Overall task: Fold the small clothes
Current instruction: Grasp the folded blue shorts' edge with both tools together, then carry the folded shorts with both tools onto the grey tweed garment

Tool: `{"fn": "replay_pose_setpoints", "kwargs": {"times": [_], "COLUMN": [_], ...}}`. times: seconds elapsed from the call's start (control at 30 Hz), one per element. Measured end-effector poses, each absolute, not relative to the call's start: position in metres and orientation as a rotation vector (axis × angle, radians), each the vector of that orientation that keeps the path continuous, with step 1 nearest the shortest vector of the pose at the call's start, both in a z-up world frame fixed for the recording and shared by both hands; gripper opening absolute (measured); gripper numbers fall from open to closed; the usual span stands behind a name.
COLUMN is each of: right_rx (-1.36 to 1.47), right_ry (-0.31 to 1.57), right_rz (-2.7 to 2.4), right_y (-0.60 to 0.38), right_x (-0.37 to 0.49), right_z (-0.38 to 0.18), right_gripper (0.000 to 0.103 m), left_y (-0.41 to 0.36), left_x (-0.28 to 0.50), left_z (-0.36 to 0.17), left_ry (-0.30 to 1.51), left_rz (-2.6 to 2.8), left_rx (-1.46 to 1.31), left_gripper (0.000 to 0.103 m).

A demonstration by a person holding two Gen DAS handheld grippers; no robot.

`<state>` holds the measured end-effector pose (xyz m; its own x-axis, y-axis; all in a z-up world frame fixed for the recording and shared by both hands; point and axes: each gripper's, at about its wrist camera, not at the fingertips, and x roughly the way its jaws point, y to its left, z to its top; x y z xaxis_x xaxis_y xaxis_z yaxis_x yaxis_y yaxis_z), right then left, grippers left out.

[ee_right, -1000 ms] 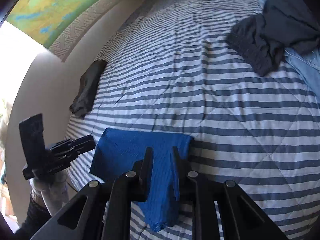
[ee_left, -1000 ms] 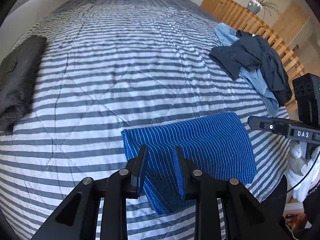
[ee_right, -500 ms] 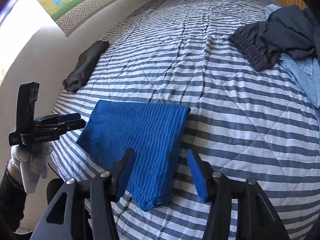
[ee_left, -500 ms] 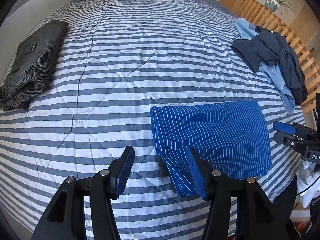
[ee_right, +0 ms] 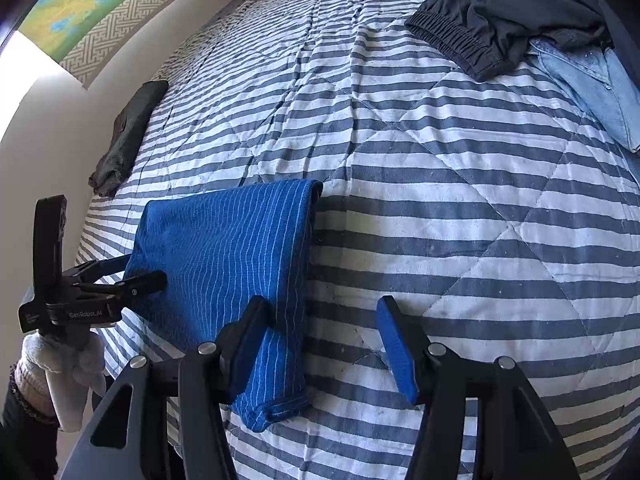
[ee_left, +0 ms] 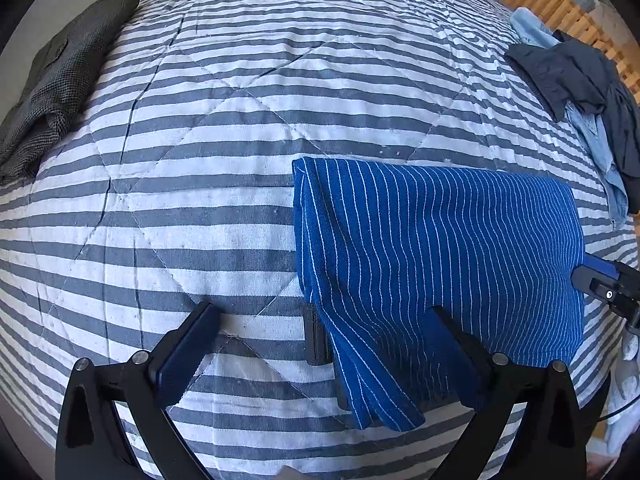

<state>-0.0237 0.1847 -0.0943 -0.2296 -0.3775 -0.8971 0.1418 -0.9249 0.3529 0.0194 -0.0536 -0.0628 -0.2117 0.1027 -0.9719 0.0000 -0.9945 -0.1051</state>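
With the folded grey garment (ee_left: 60,80) set aside at far left, the blue pinstriped garment (ee_left: 440,248) lies folded at the striped quilt's (ee_left: 240,160) near edge, the left gripper (ee_left: 324,344) opening off it, the right gripper (ee_right: 320,340) spread, neither pinching cloth, presumably releasing the completed fold.

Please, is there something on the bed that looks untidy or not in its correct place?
Yes. The dark and light blue clothes lie crumpled in a heap at the far right of the bed. The blue striped garment is folded but hangs over the near edge. The grey garment lies folded.
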Motion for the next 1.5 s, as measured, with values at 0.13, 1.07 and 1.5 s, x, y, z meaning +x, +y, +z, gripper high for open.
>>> {"fn": "replay_pose_setpoints", "kwargs": {"times": [0.13, 1.07, 1.5], "right_rx": [1.706, 1.731, 1.508], "right_ry": [-0.252, -0.346, -0.344], "right_rz": [-2.237, -2.088, -2.154], "right_y": [0.181, 0.164, 0.137], "right_x": [-0.023, -0.032, -0.044], "right_z": [-0.095, -0.095, -0.008], "right_gripper": [0.053, 0.012, 0.01], "left_y": [-0.057, -0.052, -0.089], "left_x": [0.017, 0.005, 0.018], "left_z": [-0.065, -0.041, 0.045], "left_ry": [-0.171, -0.266, -0.246], "left_rz": [2.373, 2.32, 2.475], "left_rx": [-1.948, -1.813, -1.604], "left_gripper": [0.103, 0.015, 0.012]}}
